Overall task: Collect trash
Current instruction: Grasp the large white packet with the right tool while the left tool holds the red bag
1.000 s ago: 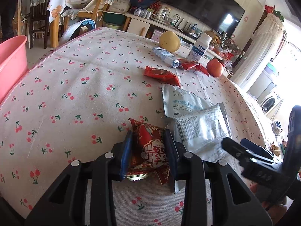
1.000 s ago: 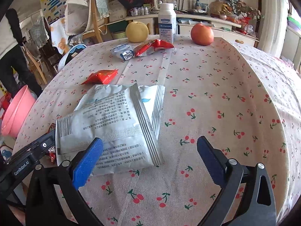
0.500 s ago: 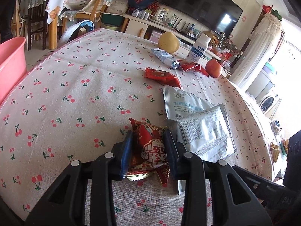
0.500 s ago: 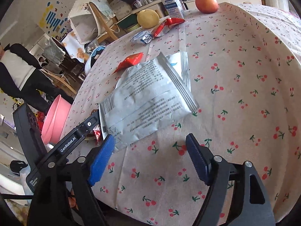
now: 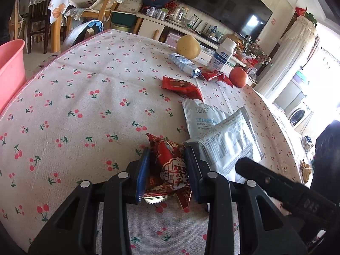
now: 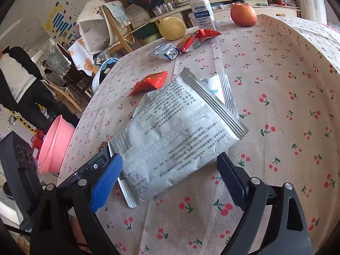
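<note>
1. The left claw (image 5: 167,170) is nearly closed, its pads pressing both sides of a red wrapper (image 5: 170,163) that lies on the worktop (image 5: 85,97) at its near edge.
2. The right claw (image 6: 170,170) is wide and opening; the near end of a silver packet (image 6: 176,131) lies between its jaws, and the pads do not press it.
3. The silver packet lies partly over a white pouch (image 5: 201,116), just right of the red wrapper.
4. Farther back lie a second red wrapper (image 5: 182,87), a blue-white wrapper (image 5: 184,64) and a third red wrapper (image 5: 214,76).
5. A pear (image 5: 188,47), a bottle (image 5: 222,55) and an apple (image 5: 238,77) stand at the far edge.
6. A pink bin (image 5: 10,68) sits beside the worktop on the left.
</note>
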The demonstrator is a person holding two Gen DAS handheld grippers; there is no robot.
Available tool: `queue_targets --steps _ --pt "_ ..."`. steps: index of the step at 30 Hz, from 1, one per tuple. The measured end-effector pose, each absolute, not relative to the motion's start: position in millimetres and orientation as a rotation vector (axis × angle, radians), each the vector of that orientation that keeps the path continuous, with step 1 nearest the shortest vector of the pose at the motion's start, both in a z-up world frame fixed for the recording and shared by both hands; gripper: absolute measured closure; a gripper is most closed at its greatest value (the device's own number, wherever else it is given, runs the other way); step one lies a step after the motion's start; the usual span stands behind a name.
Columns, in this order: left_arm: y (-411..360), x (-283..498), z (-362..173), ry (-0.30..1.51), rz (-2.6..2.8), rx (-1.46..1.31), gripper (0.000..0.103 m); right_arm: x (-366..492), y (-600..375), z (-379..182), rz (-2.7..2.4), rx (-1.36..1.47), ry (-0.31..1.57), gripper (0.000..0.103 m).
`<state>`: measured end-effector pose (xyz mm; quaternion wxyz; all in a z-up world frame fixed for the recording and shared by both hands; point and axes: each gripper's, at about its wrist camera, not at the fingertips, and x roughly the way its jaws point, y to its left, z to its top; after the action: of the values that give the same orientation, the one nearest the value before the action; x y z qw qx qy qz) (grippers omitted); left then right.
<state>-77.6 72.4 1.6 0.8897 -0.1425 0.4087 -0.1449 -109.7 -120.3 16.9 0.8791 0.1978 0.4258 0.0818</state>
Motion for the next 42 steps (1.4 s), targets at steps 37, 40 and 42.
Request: queue_targets --steps 37,40,42 --pt "133 -74 23 0.744 -0.135 -0.362 0.068 -62 -58 19 0.093 -0.037 0.822 0.032" --pt "132 -75 23 0.736 -0.134 -0.354 0.068 -68 -59 21 0.12 -0.026 0.811 0.04" --pt "129 -75 22 0.734 -0.128 -0.341 0.068 -70 -59 23 0.142 -0.019 0.807 0.048"
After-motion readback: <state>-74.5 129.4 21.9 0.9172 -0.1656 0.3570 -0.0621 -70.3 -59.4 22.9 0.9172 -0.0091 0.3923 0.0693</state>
